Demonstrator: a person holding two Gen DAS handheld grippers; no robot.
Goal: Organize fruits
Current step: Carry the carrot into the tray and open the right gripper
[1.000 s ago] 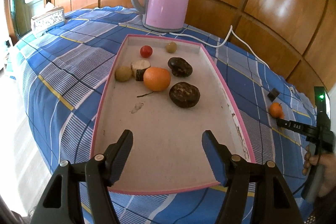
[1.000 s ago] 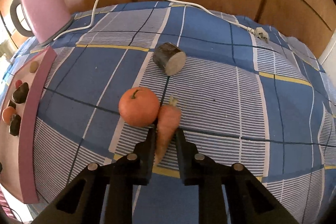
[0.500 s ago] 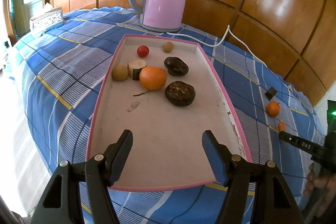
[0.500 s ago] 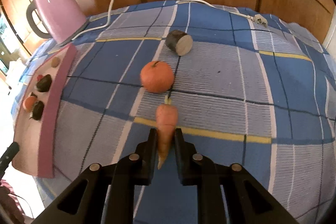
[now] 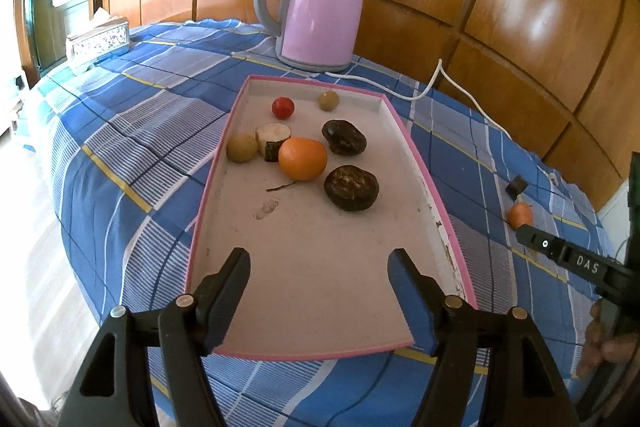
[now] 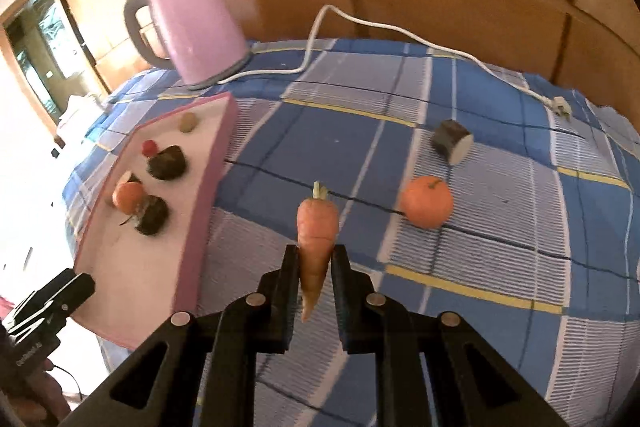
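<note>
A blue checked tablecloth covers the table, with wood panels behind. The right gripper is clamped on a carrot, green end pointing to 12 o'clock, lifted above the cloth. At 9 o'clock from it lies the pink tray with fruits. An orange rests at 2 o'clock. The left gripper hangs spread wide over the tray, holding nothing.

The left wrist view looks down the pink tray lengthwise toward the kettle. The right wrist view faces the kettle from the tray's right side; both share them.
</note>
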